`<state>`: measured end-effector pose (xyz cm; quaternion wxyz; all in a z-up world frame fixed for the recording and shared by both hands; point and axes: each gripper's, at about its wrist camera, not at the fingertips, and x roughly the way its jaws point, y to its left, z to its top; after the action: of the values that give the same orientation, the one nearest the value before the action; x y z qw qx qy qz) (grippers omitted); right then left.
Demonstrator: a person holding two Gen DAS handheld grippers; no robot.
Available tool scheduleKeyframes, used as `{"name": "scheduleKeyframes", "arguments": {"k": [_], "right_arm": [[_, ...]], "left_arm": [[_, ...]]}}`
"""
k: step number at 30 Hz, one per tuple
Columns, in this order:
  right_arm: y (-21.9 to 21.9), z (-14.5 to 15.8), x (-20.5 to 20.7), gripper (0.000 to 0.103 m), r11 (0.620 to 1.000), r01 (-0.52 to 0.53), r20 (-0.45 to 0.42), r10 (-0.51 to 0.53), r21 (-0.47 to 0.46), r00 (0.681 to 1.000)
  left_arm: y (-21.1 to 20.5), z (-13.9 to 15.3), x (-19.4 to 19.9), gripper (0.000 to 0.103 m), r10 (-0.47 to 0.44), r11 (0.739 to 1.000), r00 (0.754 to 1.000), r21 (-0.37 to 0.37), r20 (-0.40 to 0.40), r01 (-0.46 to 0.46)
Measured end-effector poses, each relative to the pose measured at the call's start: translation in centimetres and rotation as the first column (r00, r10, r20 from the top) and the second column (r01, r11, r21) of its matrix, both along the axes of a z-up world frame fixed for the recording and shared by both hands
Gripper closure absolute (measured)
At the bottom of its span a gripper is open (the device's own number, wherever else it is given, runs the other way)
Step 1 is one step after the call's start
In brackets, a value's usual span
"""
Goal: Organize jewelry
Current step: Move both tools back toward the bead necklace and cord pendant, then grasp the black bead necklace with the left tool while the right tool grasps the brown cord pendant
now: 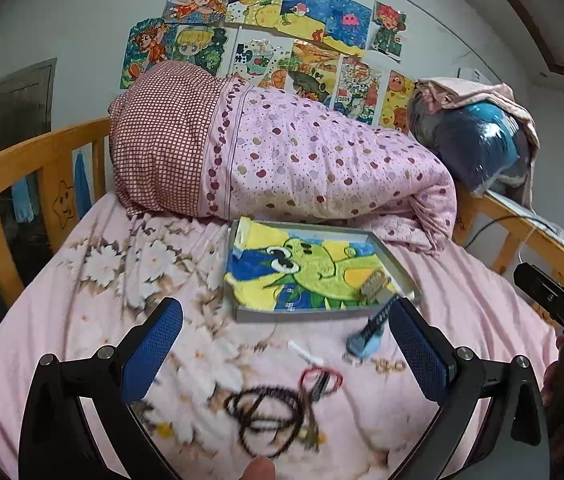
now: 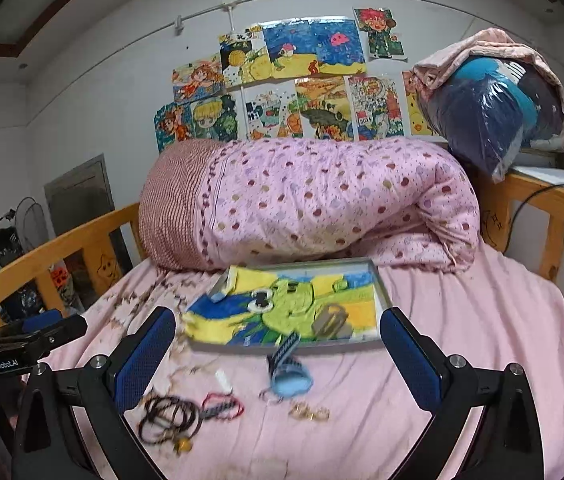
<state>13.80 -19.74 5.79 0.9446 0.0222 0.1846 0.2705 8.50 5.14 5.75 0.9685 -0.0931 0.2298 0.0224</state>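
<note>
Both the left claw and the right claw hang released with nothing between their blue, mesh-textured pads, over a pink floral bedsheet. Just below and between the jaws lie one tangle of dark beaded necklaces, one red cord bracelet, one small gold chain and one blue woven-strap piece. Beyond it sits one shallow grey rectangular tray lined with a yellow cartoon drawing, backed by one rolled pink spotted quilt.

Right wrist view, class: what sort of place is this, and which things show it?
Probably a child's bedroom. A rolled quilt lies on a wooden-railed bed, and bright drawings cover the wall behind it.
</note>
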Motion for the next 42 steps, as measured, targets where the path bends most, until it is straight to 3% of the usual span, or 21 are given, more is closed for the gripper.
{"name": "scheduleKeyframes", "arguments": {"k": [12, 18, 22, 27, 30, 32, 37, 42], "right_arm": [[1.5, -5.3, -2.6, 0.0, 0.994, -0.051, -0.156, 0.036, -0.094, 0.987], [3.5, -8.1, -1.5, 0.0, 0.985, -0.15, -0.272, 0.12, -0.09, 0.955], [5.4, -10.0, -0.8, 0.0, 0.967, -0.245, -0.342, 0.206, -0.074, 0.917], [7.8, -12.0, -0.4, 0.0, 0.939, -0.326, -0.375, 0.263, -0.114, 0.889], [8.7, -13.1, -0.1, 0.001, 0.922, -0.36, -0.391, 0.282, -0.141, 0.876], [9.6, -13.8, 0.0, 0.011, 0.906, -0.386, -0.392, 0.295, -0.175, 0.871], [11.5, -15.3, 0.4, 0.022, 0.859, -0.464, -0.407, 0.352, -0.217, 0.843], [12.9, -16.4, 0.8, 0.038, 0.816, -0.524, -0.417, 0.399, -0.245, 0.817]], "left_arm": [[0.1, -5.5, -4.5, 0.002, -0.028, 0.999, 0.99, 0.036, -0.136, 0.033], [0.5, -8.9, -4.0, 0.002, -0.048, 0.995, 0.973, 0.079, -0.228, 0.068], [0.6, -11.1, -2.9, 0.002, -0.093, 0.985, 0.96, 0.113, -0.265, 0.127], [1.2, -13.0, -1.4, 0.003, -0.139, 0.973, 0.947, 0.137, -0.289, 0.184], [1.5, -13.7, -0.6, 0.012, -0.169, 0.965, 0.936, 0.142, -0.31, 0.222], [1.6, -14.2, -0.1, 0.022, -0.194, 0.96, 0.924, 0.13, -0.329, 0.248], [2.1, -15.3, 0.9, 0.057, -0.242, 0.958, 0.895, 0.055, -0.374, 0.282], [2.5, -15.6, 1.8, 0.071, -0.275, 0.955, 0.873, -0.014, -0.404, 0.295]]}}
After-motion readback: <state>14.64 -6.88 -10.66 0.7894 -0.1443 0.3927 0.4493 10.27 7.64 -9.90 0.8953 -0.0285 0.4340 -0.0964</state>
